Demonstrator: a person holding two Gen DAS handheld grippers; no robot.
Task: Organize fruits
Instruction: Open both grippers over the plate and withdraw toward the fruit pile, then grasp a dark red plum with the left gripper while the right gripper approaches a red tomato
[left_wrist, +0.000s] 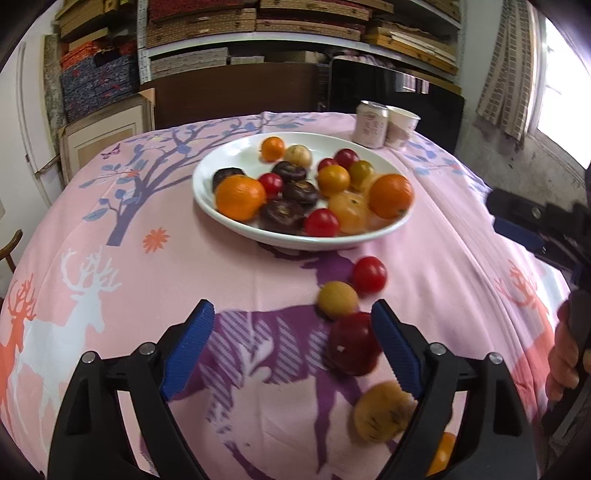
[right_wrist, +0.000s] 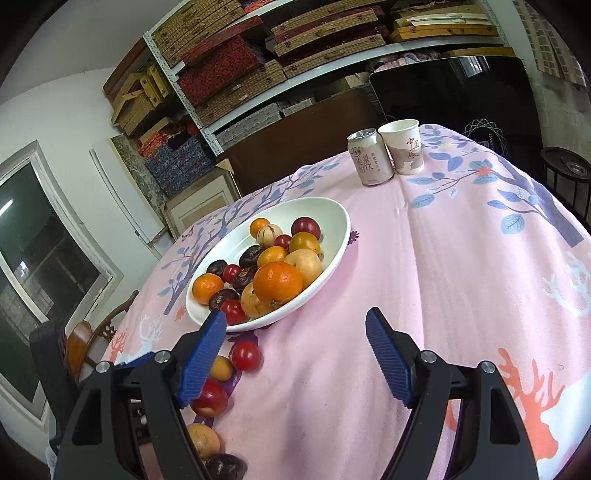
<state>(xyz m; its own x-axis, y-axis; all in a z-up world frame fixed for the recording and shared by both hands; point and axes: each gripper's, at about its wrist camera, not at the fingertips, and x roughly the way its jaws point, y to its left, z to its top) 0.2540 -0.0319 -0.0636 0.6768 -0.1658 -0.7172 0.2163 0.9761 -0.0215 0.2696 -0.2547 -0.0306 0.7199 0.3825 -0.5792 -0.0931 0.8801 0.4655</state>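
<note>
Cup (right_wrist: 402, 147) with red characters "中国风"

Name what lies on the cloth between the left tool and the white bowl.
In the left wrist view, a red tomato and a yellow fruit lie between the left tool and the white bowl.

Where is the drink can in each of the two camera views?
Left wrist view: the drink can stands at upper center-right, behind the white bowl.
Right wrist view: the drink can stands upper center, beyond the bowl.
Shared landmark: the paper cup touching its right side.
</note>
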